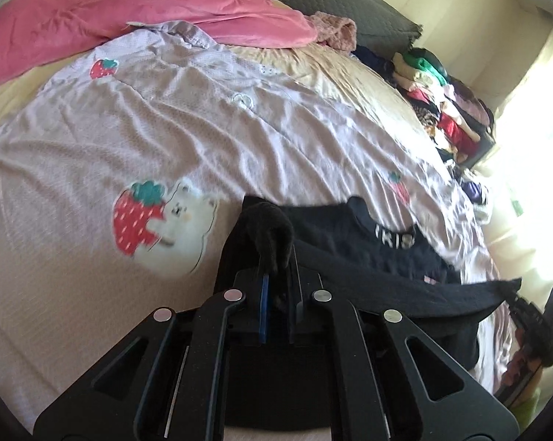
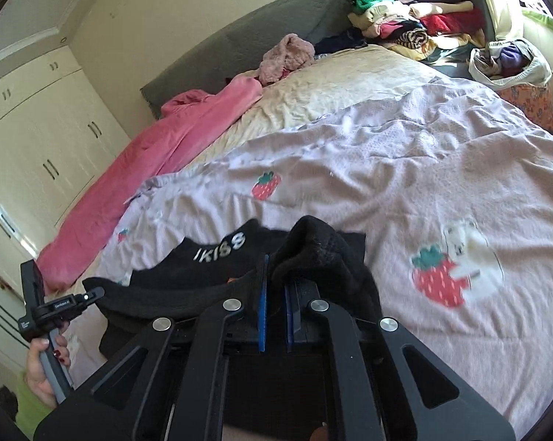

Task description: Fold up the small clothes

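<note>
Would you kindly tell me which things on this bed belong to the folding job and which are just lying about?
In the job:
- black sock, stretched between both grippers
- left gripper, shut on one end
- right gripper, shut on the other end

Lying about:
- strawberry blanket
- pink blanket
- clothes pile
- white bag

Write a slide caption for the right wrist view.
Right claw shut on a black sock, held over the strawberry-print blanket.
</note>
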